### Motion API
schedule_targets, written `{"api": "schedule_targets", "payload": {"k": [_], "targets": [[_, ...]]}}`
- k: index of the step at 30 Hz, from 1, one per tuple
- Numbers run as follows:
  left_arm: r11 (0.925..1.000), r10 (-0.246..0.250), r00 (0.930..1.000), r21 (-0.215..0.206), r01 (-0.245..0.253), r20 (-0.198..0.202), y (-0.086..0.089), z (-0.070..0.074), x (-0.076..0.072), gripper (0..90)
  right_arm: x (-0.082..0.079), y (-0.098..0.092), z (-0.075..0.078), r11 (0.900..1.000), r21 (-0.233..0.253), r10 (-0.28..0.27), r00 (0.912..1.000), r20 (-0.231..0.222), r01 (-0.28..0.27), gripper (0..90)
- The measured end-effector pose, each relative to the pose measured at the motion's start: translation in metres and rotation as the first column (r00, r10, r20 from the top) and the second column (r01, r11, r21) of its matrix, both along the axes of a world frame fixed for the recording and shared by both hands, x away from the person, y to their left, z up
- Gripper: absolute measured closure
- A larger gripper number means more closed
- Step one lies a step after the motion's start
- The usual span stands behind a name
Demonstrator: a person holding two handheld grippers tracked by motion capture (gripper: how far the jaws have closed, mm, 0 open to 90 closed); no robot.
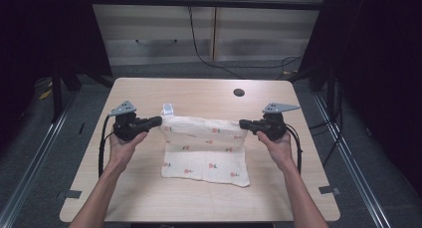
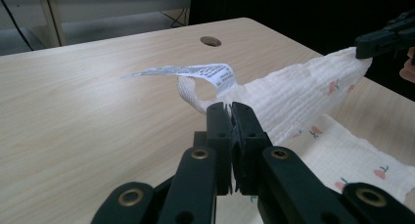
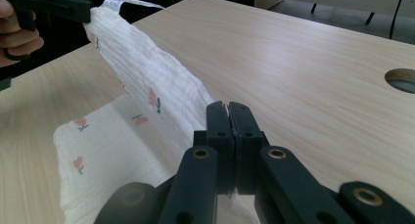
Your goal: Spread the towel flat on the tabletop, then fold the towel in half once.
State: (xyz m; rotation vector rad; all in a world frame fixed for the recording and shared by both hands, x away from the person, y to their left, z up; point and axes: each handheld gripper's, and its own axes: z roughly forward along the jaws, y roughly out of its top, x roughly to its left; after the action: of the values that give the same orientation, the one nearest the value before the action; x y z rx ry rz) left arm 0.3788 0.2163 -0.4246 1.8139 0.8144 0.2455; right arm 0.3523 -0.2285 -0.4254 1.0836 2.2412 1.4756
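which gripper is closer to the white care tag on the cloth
Left. The left gripper grips the cloth corner right beside the tag; the right gripper grips the opposite corner, across the cloth's far edge.

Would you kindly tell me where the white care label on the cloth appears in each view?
High view: care label at the cloth's far left corner, beside the left gripper.
Left gripper view: centre, just beyond the jaws.
Right gripper view: top left.
Shared landmark: the table's round hole.
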Motion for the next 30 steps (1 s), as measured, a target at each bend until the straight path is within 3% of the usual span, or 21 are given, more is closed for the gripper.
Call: {"api": "schedule_targets", "payload": {"k": [9,14,20,22,30], "targets": [[0.9993,-0.033,0.9994,0.019,0.033,0.009,0.001,-0.005,-0.015,87.5,-0.015,-0.001,-0.010,0.999,-0.005,0.031,0.9994,-0.014,-0.031,88.3],[0.9992,-0.039,0.9992,0.009,0.039,-0.004,0.003,-0.009,-0.022,87.5,-0.024,-0.005,-0.017,1.000,0.011,0.029,0.9993,-0.022,-0.029,88.4],[0.9976,-0.059,0.9982,0.037,0.059,-0.013,0.000,-0.014,-0.032,87.5,-0.037,-0.006,-0.022,0.999,0.003,0.042,0.9987,-0.029,-0.042,88.3],[0.9978,-0.060,0.9979,0.027,0.061,-0.024,0.001,-0.017,-0.034,87.5,-0.039,-0.007,-0.022,0.999,0.004,0.041,0.9988,-0.028,-0.041,88.3],[0.9926,-0.089,0.9952,0.079,0.092,-0.039,0.003,-0.024,-0.047,87.4,-0.051,-0.003,-0.031,0.998,-0.024,0.063,0.9955,-0.072,-0.064,88.1]]}}
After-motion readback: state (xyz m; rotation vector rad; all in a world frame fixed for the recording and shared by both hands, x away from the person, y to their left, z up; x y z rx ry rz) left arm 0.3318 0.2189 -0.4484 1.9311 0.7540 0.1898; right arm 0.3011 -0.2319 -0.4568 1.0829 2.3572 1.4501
